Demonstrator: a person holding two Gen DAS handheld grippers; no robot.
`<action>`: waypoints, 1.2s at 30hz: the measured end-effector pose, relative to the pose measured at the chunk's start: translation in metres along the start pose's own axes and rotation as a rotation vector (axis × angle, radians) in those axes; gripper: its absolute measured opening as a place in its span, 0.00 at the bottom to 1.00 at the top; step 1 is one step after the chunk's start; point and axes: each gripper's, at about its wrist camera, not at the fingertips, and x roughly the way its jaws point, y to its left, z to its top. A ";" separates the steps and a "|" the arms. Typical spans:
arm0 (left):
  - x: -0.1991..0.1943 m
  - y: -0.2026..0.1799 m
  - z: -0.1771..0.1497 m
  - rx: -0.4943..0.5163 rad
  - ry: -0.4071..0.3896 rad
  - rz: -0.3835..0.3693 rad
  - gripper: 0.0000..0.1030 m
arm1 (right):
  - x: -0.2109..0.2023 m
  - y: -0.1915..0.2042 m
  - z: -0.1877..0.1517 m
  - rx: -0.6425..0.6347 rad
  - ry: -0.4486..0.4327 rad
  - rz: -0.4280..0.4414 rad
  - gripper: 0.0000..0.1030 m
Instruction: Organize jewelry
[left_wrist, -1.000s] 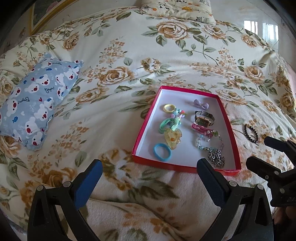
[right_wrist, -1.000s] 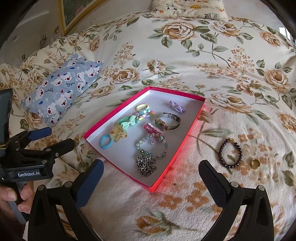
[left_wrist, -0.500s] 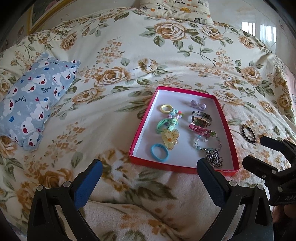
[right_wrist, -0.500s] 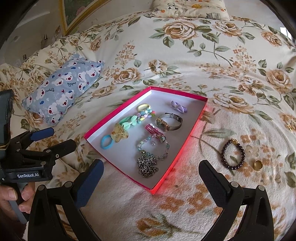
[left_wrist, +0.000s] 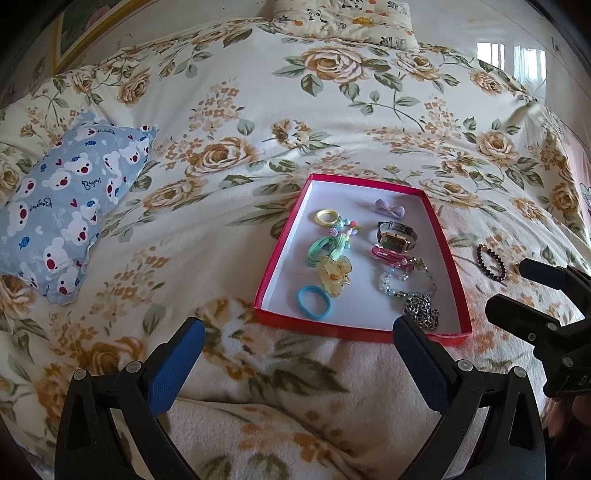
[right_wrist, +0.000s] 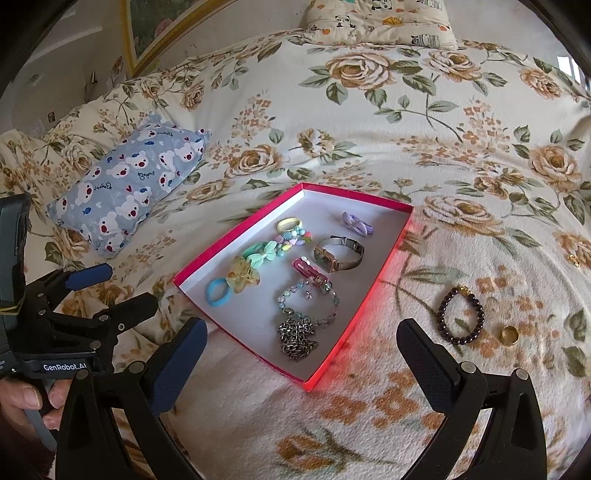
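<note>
Nearest the cameras, the left gripper (left_wrist: 295, 354) and the right gripper (right_wrist: 301, 350) are both hanging over the floral blanket (right_wrist: 369, 406) with jaws spread wide and nothing between them. Just beyond, the red tray (right_wrist: 334, 356) is sitting on the bedding, holding a silver chain (right_wrist: 296, 338), a blue hair tie (right_wrist: 218, 292), a watch (right_wrist: 338, 254) and hair clips. To its right, outside it, a dark bead bracelet (right_wrist: 460, 315) and a gold ring (right_wrist: 509, 335) are lying near each other. Farther off, a blue bear pillow (right_wrist: 129, 184) is resting. The ring is small and probably sinking into the pile, so a pinch could snag fabric or flick it away.
</note>
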 end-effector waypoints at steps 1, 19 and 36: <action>0.000 0.000 0.000 0.000 0.000 -0.001 0.99 | 0.000 0.000 0.000 0.000 0.000 0.000 1.00; -0.003 0.000 0.000 0.004 0.003 -0.005 0.99 | -0.008 0.007 0.001 -0.010 -0.007 0.010 1.00; -0.003 0.001 0.000 0.003 0.004 -0.006 0.99 | -0.008 0.010 0.002 -0.009 -0.006 0.013 1.00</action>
